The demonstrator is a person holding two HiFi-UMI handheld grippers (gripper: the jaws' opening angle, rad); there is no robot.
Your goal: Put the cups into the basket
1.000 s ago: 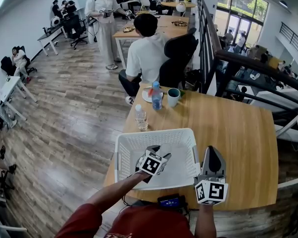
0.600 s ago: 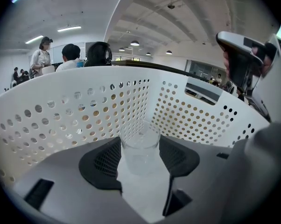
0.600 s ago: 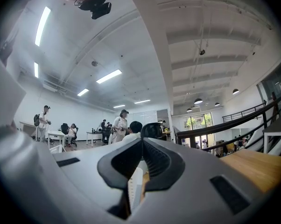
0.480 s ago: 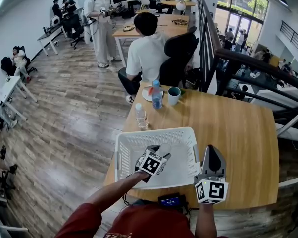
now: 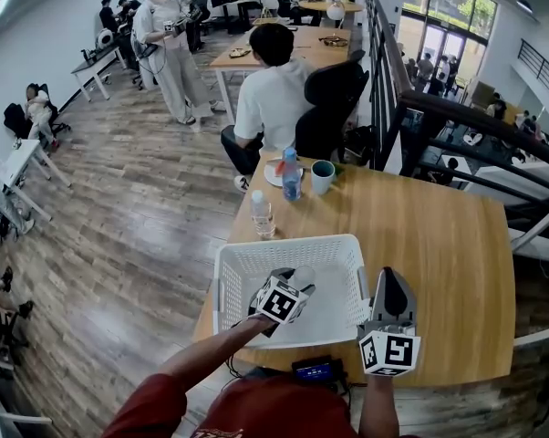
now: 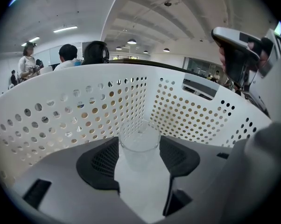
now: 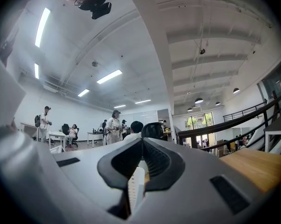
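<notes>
The left tongs (image 5: 295,281) were down inside the white perforated basket (image 5: 288,245), clenched on a clear cup (image 6: 139,141). In the left gripper view each dark pad touched one side of the cup, which stood upright on the basket floor close to the far wall. The right tongs (image 7: 141,143) were closed on nothing. Their tips met, and a strip of the basket's white wall showed through the gap below them. In the head view they sat just outside the basket's right end, near its corner, above the wooden desk (image 5: 439,245).

The basket rested at the near left part of the desk. Just beyond its far left corner stood a clear bottle (image 5: 260,213). Farther back, near the desk's far edge, a green cup (image 5: 320,177) stood upright, well apart from the basket. A blue-labelled bottle (image 5: 291,173) was just to the left of the green cup, and a plate (image 5: 273,173) lay beside that bottle. A small dark device (image 5: 315,370) lay at the near edge of the desk. Beyond the desk a seated person (image 5: 273,99) in a white shirt faced away, beside a black chair (image 5: 329,99).
</notes>
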